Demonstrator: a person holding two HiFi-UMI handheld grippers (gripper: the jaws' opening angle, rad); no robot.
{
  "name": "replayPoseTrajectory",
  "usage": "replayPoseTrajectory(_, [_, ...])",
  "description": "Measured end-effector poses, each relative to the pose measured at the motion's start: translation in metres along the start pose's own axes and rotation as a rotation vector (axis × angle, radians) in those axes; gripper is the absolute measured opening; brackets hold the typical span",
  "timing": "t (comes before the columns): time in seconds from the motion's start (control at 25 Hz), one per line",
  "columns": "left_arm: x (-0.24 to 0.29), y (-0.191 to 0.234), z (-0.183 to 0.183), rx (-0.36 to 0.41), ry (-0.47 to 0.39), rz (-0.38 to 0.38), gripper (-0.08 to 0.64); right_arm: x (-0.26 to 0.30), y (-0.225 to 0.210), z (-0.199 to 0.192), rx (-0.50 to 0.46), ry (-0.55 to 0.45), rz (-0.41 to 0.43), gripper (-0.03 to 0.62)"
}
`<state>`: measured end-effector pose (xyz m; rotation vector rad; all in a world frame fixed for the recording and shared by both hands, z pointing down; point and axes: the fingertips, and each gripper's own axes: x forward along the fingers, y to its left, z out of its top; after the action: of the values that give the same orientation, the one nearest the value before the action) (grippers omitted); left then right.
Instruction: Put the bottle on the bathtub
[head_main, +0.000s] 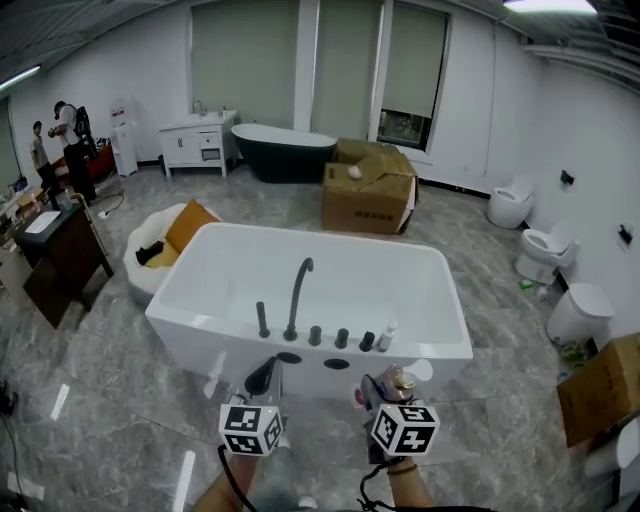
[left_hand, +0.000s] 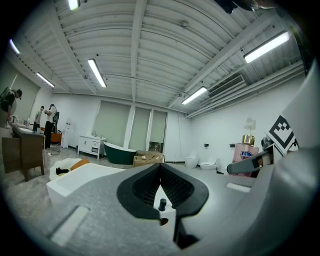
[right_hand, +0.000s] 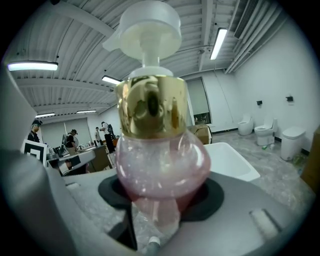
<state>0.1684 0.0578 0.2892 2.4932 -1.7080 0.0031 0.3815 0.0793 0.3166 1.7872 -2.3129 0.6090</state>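
Observation:
A pink bottle (right_hand: 159, 165) with a gold collar and white pump stands upright between the jaws of my right gripper (right_hand: 160, 202), which is shut on its lower body. In the head view the bottle (head_main: 401, 383) and right gripper (head_main: 386, 392) hover just in front of the white bathtub (head_main: 437, 352), near its front rim. My left gripper (head_main: 263, 380) is beside it to the left, also short of the rim. Its jaws (left_hand: 160, 170) are shut on nothing. The left gripper view shows the bottle (left_hand: 245, 154) at the right and the bathtub (left_hand: 82, 176) below.
On the tub's front rim stand a dark curved faucet (head_main: 298, 295), several dark knobs (head_main: 328, 337) and a small pale bottle (head_main: 386, 336). A cardboard box (head_main: 368, 190) and dark tub (head_main: 284, 152) sit behind. Toilets (head_main: 545, 250) line the right; a wooden cabinet (head_main: 62, 258) and people (head_main: 62, 140) are at left.

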Motion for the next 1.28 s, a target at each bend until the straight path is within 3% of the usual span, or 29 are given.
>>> replayPoseTrajectory(0.32, [0.042, 0.021, 0.002, -0.018, -0.018, -0.021, 0.009, 0.043, -0.001, 0.022, -0.014, -0.005, 0.000, 0.233])
replayPoseTrajectory(0.64, [0.105, 0.065, 0.023, -0.051, -0.043, -0.006, 0.009, 0.108, 0.007, 0.069, 0.011, -0.012, 0.029, 0.233])
replayPoseTrajectory(1.04, [0.173, 0.136, 0.044, -0.061, -0.057, -0.039, 0.009, 0.190, 0.029, 0.110, -0.005, -0.018, -0.011, 0.234])
replayPoseTrajectory(1.28, [0.216, 0.176, 0.042, -0.075, -0.018, -0.045, 0.009, 0.240, 0.045, 0.129, -0.020, -0.019, -0.017, 0.234])
